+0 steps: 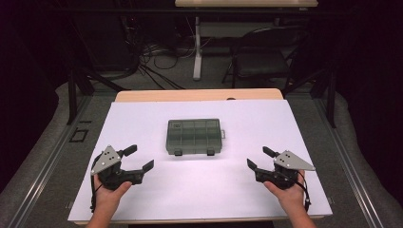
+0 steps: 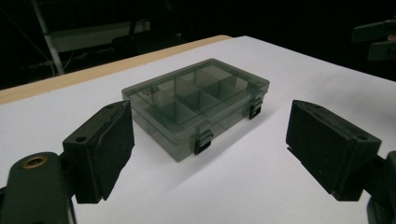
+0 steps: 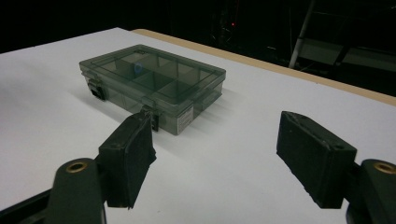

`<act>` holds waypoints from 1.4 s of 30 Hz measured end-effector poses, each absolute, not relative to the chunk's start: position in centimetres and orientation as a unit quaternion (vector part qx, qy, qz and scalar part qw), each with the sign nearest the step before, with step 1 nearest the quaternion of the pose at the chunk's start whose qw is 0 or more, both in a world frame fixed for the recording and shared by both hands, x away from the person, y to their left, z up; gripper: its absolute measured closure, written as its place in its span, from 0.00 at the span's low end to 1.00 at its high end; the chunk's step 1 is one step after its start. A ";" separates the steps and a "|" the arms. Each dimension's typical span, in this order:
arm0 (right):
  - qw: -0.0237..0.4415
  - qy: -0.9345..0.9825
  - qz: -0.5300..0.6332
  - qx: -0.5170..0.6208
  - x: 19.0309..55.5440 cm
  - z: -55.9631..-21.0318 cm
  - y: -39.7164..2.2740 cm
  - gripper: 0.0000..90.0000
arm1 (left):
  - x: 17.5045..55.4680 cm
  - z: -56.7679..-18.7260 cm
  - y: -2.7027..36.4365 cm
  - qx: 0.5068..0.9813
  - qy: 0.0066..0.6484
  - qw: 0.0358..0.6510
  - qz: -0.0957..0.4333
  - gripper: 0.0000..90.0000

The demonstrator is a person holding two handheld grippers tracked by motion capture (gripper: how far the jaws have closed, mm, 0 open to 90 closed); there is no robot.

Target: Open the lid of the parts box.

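A smoky translucent compartment box (image 1: pixel 194 137) lies flat in the middle of the white table (image 1: pixel 142 118), lid closed, with two black latches on its near side. My left gripper (image 1: pixel 134 158) rests near the front left, open and empty, held by a hand. At the front right my right gripper (image 1: pixel 261 158) is likewise open with nothing between its fingers. In the left gripper view the box (image 2: pixel 198 105) sits ahead of the wide-set jaws. The right gripper view shows the box (image 3: pixel 152 84) ahead and to the left, with a small blue item inside one compartment.
A wooden strip (image 1: pixel 199 95) runs along the table's far edge. Beyond it stand a dark chair (image 1: pixel 266 52), a white desk leg (image 1: pixel 196 47) and tangled cables on the floor (image 1: pixel 157 61). Grey carpet flanks the table on both sides.
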State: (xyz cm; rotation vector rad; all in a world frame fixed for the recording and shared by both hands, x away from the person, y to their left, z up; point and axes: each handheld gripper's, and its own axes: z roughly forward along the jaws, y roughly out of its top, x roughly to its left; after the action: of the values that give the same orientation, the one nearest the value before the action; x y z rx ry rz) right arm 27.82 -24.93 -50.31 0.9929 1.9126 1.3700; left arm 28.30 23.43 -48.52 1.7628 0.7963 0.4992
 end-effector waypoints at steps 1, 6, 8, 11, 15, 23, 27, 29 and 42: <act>0.285 0.718 0.514 0.373 27.9 -50.3 -24.9 0.28 | 28.3 -48.7 23.5 0.741 0.340 0.539 0.210 0.17; 0.288 0.725 0.501 0.375 28.1 -50.4 -24.4 0.22 | 28.6 -48.7 23.7 0.735 0.355 0.541 0.204 0.16; 0.290 0.731 0.490 0.375 28.1 -50.5 -24.0 0.21 | 28.7 -48.7 23.8 0.733 0.359 0.542 0.201 0.16; 0.291 0.737 0.481 0.375 28.3 -50.6 -23.4 0.20 | 28.9 -48.7 23.6 0.736 0.365 0.536 0.193 0.10; 0.288 0.746 0.472 0.371 28.5 -50.6 -22.9 0.19 | 29.0 -48.6 23.1 0.741 0.369 0.527 0.192 0.11; 0.284 0.755 0.460 0.370 29.9 -49.3 -21.5 0.48 | 29.8 -47.8 22.1 0.752 0.375 0.507 0.192 0.25; 0.278 0.761 0.458 0.366 30.6 -49.0 -20.9 0.52 | 30.8 -47.4 21.5 0.754 0.386 0.498 0.187 0.35; 0.278 0.764 0.454 0.365 31.3 -48.8 -20.4 0.52 | 31.5 -47.2 21.1 0.755 0.390 0.494 0.184 0.40; 0.254 0.771 0.460 0.359 33.8 -47.9 -18.5 0.59 | 34.1 -47.0 20.1 0.762 0.399 0.480 0.172 0.48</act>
State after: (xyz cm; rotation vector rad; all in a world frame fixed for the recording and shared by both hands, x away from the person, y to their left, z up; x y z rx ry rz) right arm 33.77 -18.51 -47.88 0.9757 2.0948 1.2500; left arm 34.09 20.06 -47.02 1.8597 0.9734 0.4202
